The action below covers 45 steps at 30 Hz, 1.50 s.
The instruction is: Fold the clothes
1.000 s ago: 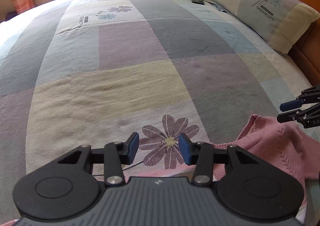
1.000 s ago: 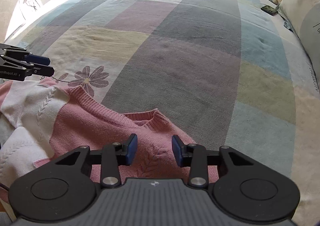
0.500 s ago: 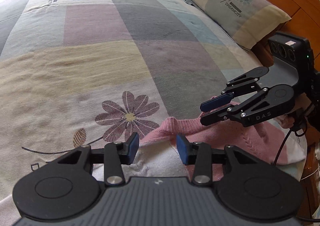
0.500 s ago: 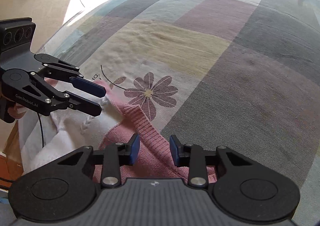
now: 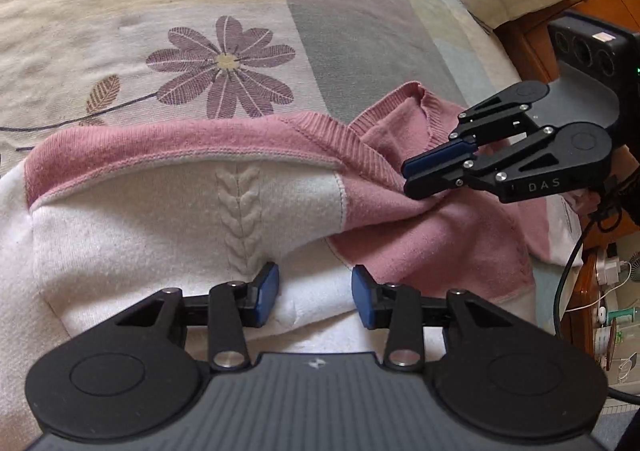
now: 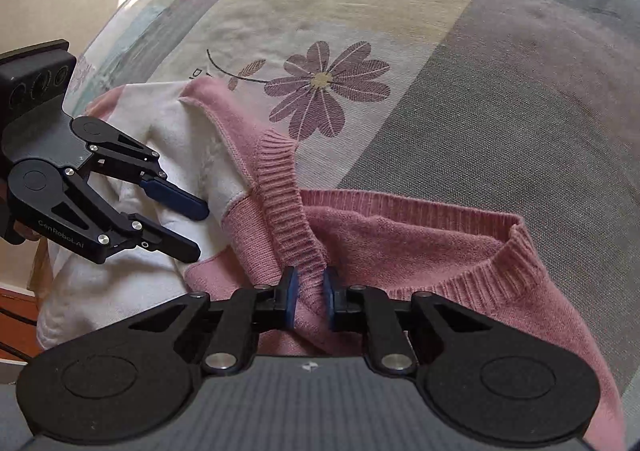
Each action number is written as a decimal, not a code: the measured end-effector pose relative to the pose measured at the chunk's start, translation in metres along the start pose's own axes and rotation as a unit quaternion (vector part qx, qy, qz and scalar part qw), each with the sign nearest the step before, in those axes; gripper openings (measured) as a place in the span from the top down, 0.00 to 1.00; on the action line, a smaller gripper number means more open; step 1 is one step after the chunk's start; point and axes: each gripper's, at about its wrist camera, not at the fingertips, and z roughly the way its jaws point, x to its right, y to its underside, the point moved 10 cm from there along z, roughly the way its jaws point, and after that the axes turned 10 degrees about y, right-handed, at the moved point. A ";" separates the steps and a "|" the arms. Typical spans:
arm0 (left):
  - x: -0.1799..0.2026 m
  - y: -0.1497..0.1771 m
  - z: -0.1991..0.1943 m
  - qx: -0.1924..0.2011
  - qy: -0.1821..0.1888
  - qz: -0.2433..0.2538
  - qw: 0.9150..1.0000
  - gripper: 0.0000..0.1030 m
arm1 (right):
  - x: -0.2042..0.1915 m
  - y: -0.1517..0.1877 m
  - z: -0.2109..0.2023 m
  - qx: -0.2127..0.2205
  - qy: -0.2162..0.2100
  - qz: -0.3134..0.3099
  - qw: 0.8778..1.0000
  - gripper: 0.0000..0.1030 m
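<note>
- The pink and white sweater (image 5: 256, 211) lies crumpled at the near edge of the bedspread (image 5: 120, 31), right under both claws and just short of the printed flower (image 5: 224, 63).
- The right gripper (image 6: 310, 297) has its blue pads (image 6: 291, 299) nearly together, and a ridge of the pink ribbed band (image 6: 286, 207) stands between them. Its jaws have just been closing. From its own camera the pads appear to press the knit, so I judge it has a pinch on that band.
- The left gripper (image 5: 314, 297) stands partly open. White knit (image 5: 132, 251) bulges up between its pads, but they sit apart from the cloth on both sides, so it holds nothing yet.
- From the left claw, the white cable-stitch panel (image 5: 240, 211) runs straight ahead, and the pink edge crosses in front of it from side to side.
- From the right claw, the ribbed band runs away forward and slightly to the left, and the neckline (image 6: 500, 251) curves off to its right.
- The two claws sit near each other. The right one, seen from the left camera (image 5: 424, 175), lies ahead and to the right, its tips touching down on pink cloth.
- The garment's long axis cannot be read, because it is bunched.
- The coming move likely turns on the left claw closing on the white cloth directly beneath it, so both ends can be drawn apart and the sweater spread flat before any fold.
</note>
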 end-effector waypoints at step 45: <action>-0.046 -0.111 -0.058 0.090 -0.103 0.145 0.980 0.62 | 0.027 -0.077 -0.033 0.081 0.126 -0.120 0.981 0.62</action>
